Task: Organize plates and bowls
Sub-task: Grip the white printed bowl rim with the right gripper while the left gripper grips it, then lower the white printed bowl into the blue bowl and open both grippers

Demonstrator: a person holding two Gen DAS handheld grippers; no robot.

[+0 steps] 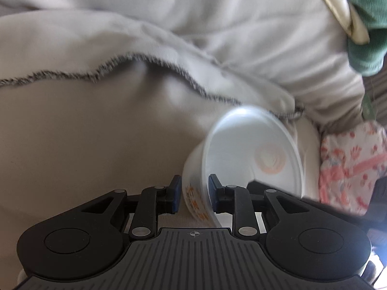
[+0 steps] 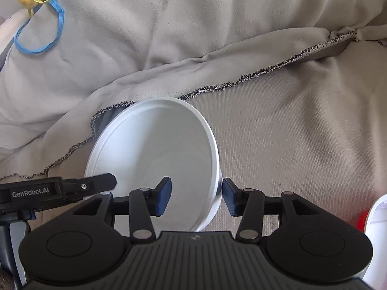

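A white bowl with orange print on its outer wall lies tilted on beige fabric, its mouth turned toward the cameras. My left gripper straddles its near wall, one blue pad outside and one inside. The bowl is blurred like the fabric behind it, so the pads are not clamping it. In the right wrist view the same bowl has my right gripper astride its right wall, with a clear gap at the inner pad. A finger of the left gripper reaches the bowl's left rim.
Rumpled beige cloth with a frayed dark hem covers the soft surface all around. A pink floral cloth and green fabric lie at the right. Blue and yellow rubber bands sit far left. A white-and-red object is at the lower right.
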